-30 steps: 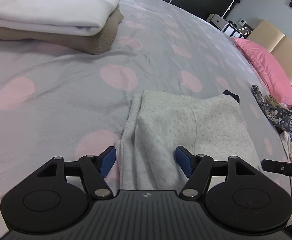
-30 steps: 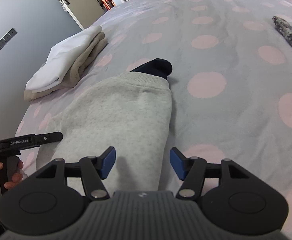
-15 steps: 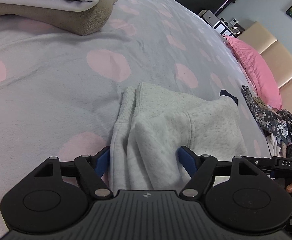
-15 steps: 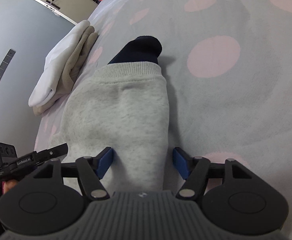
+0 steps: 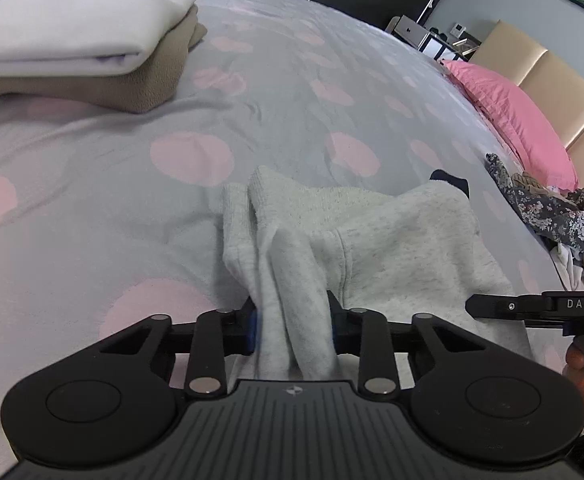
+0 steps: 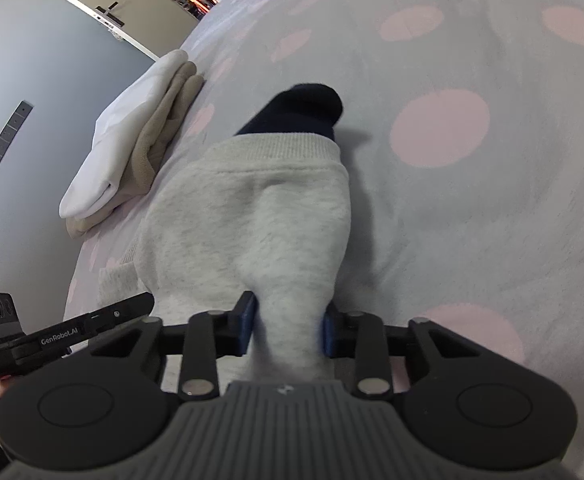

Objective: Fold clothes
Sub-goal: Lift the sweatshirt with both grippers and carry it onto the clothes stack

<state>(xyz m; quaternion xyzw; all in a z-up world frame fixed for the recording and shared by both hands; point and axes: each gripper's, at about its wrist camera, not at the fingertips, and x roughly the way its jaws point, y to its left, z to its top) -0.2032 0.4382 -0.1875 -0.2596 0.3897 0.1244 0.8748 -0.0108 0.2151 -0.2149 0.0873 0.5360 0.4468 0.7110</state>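
Observation:
A light grey sweatshirt (image 5: 392,240) lies partly folded on the bed, with a dark navy piece (image 5: 452,180) sticking out at its far end. My left gripper (image 5: 292,328) is shut on the near left edge of the sweatshirt, which bunches between its blue pads. My right gripper (image 6: 287,328) is shut on the near right edge of the same sweatshirt (image 6: 251,216); the navy piece (image 6: 300,112) shows beyond its ribbed hem. Each gripper shows at the edge of the other's view.
A stack of folded clothes, white on beige (image 5: 75,40), sits at the far left of the grey, pink-dotted bedspread (image 5: 191,160); it also shows in the right wrist view (image 6: 131,140). A pile of unfolded clothes (image 5: 564,216) lies right by a pink pillow (image 5: 512,112).
Both grippers went from open around the sweatshirt's near edge to shut on it. The cloth now bunches and lifts between the pads.

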